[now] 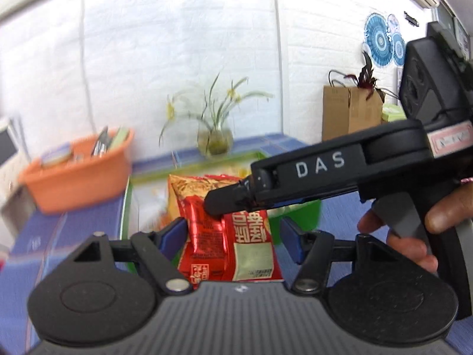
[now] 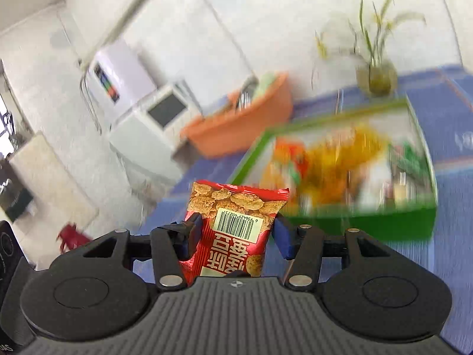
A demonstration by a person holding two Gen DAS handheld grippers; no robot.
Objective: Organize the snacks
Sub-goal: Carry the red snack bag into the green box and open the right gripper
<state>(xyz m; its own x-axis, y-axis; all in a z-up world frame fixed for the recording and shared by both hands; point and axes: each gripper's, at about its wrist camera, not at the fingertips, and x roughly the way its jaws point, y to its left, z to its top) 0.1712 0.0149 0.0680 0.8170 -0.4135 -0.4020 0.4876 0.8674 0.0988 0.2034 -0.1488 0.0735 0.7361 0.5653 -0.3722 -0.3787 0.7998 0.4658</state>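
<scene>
My left gripper (image 1: 233,233) sits with jaws spread wide; the red packet (image 1: 227,236) stands between them, and the blue pads (image 1: 173,235) look apart from it on both sides, so I judge it is holding nothing. In that view the packet's long axis runs away from the camera, seal end far.

The right gripper (image 2: 235,233) has the packet (image 2: 233,227): in the left view its black fingertips (image 1: 218,202) pinch the foil from the right, about midway up. In its own view the jaws are partly closed on the packet's edges.

Packet is in the air, near side of the green tray (image 2: 384,216), which lies ahead and to the right on the blue surface (image 2: 452,183). Tray contents too blurred to name. Orange tub (image 2: 236,130) is beyond the tray, to the left.

Judgement: the right hand is the one to carry it forward and right into the tray.

Writing: "DAS" on the right gripper's arm; barcode sticker reading roughly 6 936429 402757, upside down; large white Chinese characters, inverted, not legible to me.
</scene>
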